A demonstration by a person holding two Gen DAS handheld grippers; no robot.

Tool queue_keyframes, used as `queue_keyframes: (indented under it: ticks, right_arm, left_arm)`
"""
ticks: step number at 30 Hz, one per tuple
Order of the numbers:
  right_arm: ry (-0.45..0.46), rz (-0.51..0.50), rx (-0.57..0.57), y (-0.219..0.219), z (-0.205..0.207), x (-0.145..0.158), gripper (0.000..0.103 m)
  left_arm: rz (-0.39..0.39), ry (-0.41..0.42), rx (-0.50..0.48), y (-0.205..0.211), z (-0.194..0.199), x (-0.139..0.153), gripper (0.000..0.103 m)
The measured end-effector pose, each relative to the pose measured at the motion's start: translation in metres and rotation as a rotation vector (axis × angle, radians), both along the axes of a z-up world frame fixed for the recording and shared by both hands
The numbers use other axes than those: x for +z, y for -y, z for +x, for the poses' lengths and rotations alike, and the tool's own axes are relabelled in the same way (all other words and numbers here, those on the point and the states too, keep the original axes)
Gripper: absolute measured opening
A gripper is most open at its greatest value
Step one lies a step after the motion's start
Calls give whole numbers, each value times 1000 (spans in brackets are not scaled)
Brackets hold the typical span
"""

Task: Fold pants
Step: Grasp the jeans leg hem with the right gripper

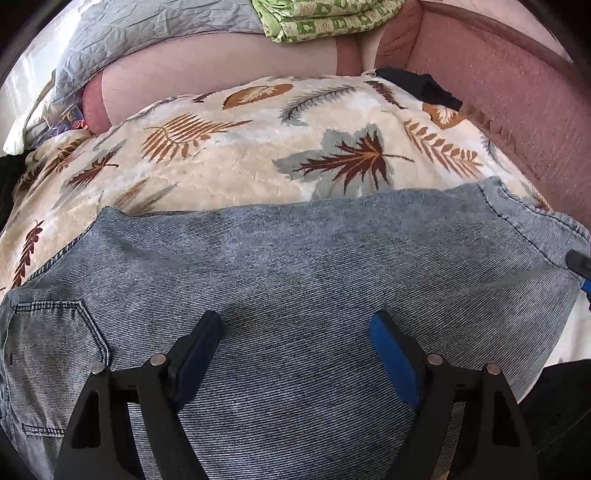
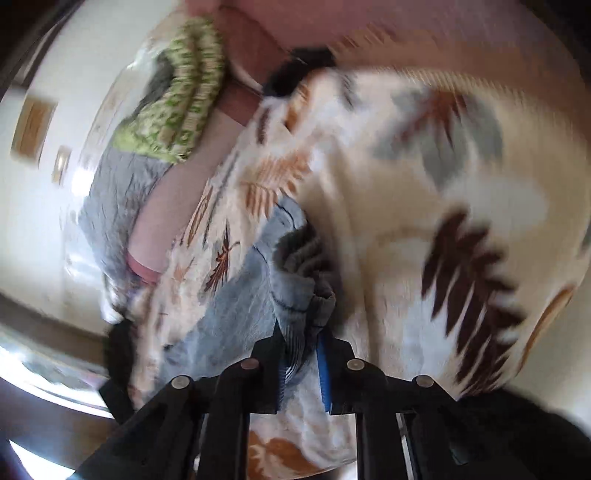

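Left gripper (image 1: 297,325) is held spread wide, nothing between its 2 blue-padded fingers (image 1: 397,363); both hover over the denim pants (image 1: 295,280). Pants are laid flat directly beneath and ahead of this gripper, a stitched back pocket (image 1: 51,343) seen to its left. Leaf-print blanket (image 1: 229,162) is spread under the pants and beyond the fingertips. Further ahead, a pink sofa back (image 1: 498,85) is seen, with a folded green cloth (image 1: 325,18) and a grey quilt (image 1: 147,33) on top. A black item (image 1: 417,86) lies at the blanket's far edge, ahead-right.

Right gripper (image 2: 301,343) is clamped on a bunched edge of the pants (image 2: 291,291), denim pinched between the near-closed fingers; the rest of the fabric trails ahead-left. View is motion-blurred. Blanket (image 2: 443,184) fills the area ahead and right of this gripper; green cloth (image 2: 184,92) sits far ahead-left.
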State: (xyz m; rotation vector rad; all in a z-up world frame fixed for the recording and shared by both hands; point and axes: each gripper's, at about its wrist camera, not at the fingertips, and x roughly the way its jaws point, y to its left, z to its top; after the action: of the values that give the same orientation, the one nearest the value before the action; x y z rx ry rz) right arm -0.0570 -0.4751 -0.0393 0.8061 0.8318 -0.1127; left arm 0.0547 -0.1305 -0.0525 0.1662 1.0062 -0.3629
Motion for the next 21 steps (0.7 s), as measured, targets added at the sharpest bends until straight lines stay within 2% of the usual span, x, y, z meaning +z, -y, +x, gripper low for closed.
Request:
queue_keyframes:
  ticks: [2,3,4,5,6,7,9,12,14,17,18,19,20,21]
  right_arm:
    - [-67,-45,0,-4,3,-13,15]
    - [-137,-45,18,-3,8,-30,17]
    - [-148,9,21,1,9,-42,18]
    - [-115,60,1,7,5,-41,22]
    - [-86,107,6,11,2,-36,34]
    - [-56,129,11,14,-1,-30,53]
    - [-5,138,-8,20,-6,-21,70]
    - [1,221,-30,29,-4,-28,70]
    - [-10,249,-38,32,-5,-36,70]
    - [-5,220,-55,26,-7,-34,67]
    - [7,199,-53,24,-9,-28,67]
    - [18,180,-48,22,-9,-22,67]
    - [24,168,-39,20,-9,-16,67]
    - [15,156,-21,16,-6,-14,67]
  left_arm:
    - [-10,-1,3,2,0,2,83]
    - [-7,-5,-3,4,0,1,83]
    - [19,-10,-6,7,0,-2,83]
    - [43,-17,-11,11,1,-4,83]
    - [59,-12,-18,13,0,-5,83]
    - [57,-8,-13,13,0,-3,83]
    - [21,-7,2,12,-1,5,83]
    - [-45,33,-4,18,-6,22,83]
    - [-63,52,-17,27,-7,28,83]
    - [20,32,-8,43,-2,15,83]
    - [77,-5,-5,49,2,2,83]
    - [101,-32,-5,52,6,-9,86]
    - [87,-1,12,50,5,-10,93]
    - [81,-2,36,47,7,-10,94]
